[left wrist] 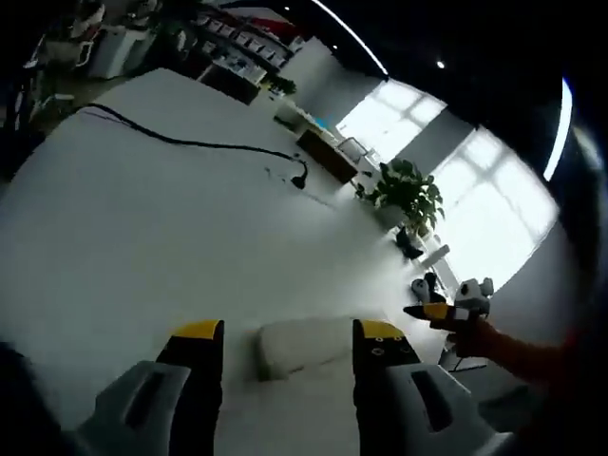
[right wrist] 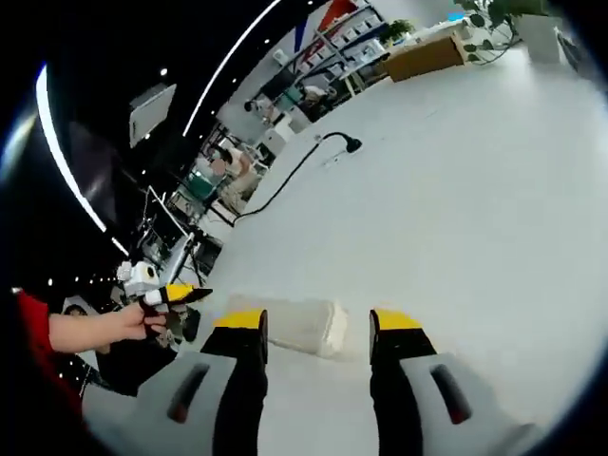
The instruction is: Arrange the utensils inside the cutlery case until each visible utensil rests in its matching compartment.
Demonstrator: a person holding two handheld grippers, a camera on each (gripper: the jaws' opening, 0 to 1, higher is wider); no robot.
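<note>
Left gripper view, left to right. The left gripper (left wrist: 288, 334) stands with its jaws released, two yellow-tipped black jaws set apart with nothing between them. They hang over a broad white tabletop (left wrist: 161, 228). Beyond the left jaw, a black cable (left wrist: 190, 142) runs across the tabletop toward the far side and ends in a dark plug. Directly ahead, in the gap between the jaws, lies a pale oblong case (left wrist: 296, 344), closed as far as can be told; it appears to be the cutlery case, though no utensils can be made out. Beyond the right jaw, past the far edge of the tabletop, stands a potted plant (left wrist: 408, 195) before bright windows. Right of the right jaw, the right gripper (left wrist: 427, 311) enters, held in a person's hand (left wrist: 480, 337) with a red sleeve; its yellow tip points inward.

Right gripper view, left to right. The left gripper (right wrist: 185, 295) shows left of the near jaws, held in a hand (right wrist: 128, 325); whether it is open cannot be told here. The right gripper (right wrist: 316, 323) has its jaws released and empty. The case (right wrist: 290, 323) lies just ahead, between the jaws, nearer the left one. The cable (right wrist: 290, 176) trails across the tabletop (right wrist: 456, 209) beyond.
</note>
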